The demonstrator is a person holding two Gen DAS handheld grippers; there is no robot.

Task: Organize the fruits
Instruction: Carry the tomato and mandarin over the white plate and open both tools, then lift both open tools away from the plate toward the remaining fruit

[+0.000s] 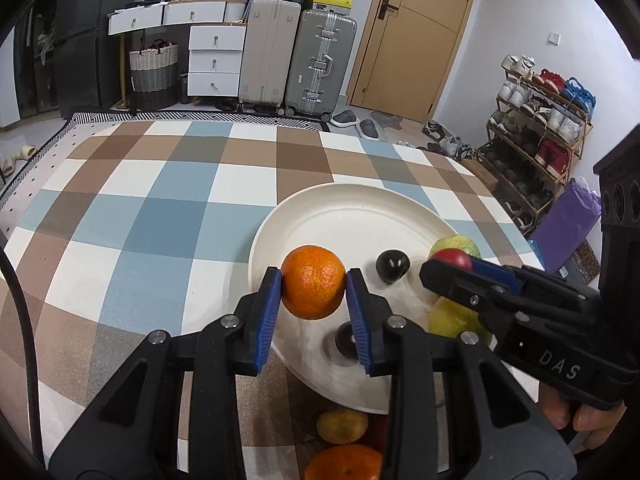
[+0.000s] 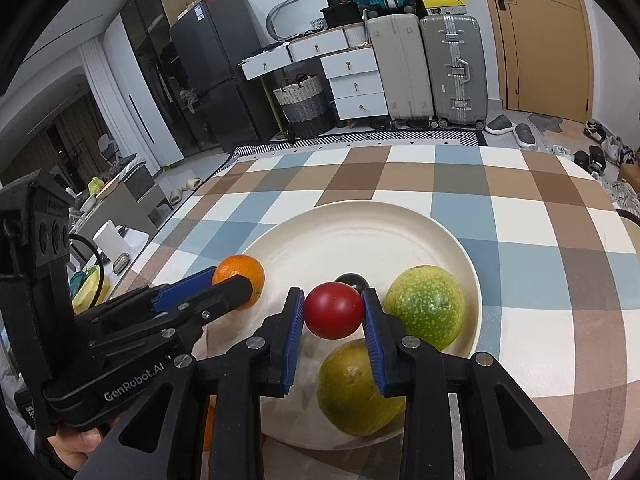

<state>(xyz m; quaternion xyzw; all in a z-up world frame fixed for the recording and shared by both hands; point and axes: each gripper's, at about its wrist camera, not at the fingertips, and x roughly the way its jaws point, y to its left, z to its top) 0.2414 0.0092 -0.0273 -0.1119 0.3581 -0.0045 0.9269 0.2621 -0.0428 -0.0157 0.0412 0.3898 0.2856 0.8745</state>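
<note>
My left gripper (image 1: 313, 282) is shut on an orange mandarin (image 1: 313, 280), held above the near left rim of a white plate (image 1: 360, 208). My right gripper (image 2: 332, 312) is shut on a small red fruit (image 2: 333, 309) over the plate's (image 2: 360, 224) middle. On the plate lie two green fruits (image 2: 426, 306) (image 2: 356, 390) and a dark plum (image 1: 392, 265); a second dark plum (image 1: 345, 340) sits half hidden behind my left finger. The right gripper (image 1: 452, 266) shows at the right of the left wrist view, the left gripper (image 2: 232, 284) at the left of the right wrist view.
The plate rests on a checked blue, brown and white tablecloth (image 1: 160, 208). Below the plate's near edge lie a yellowish fruit (image 1: 342, 426) and another orange (image 1: 344, 462). Beyond the table stand suitcases (image 1: 320, 60), white drawers (image 1: 216, 60), a door and a shoe rack (image 1: 540, 120).
</note>
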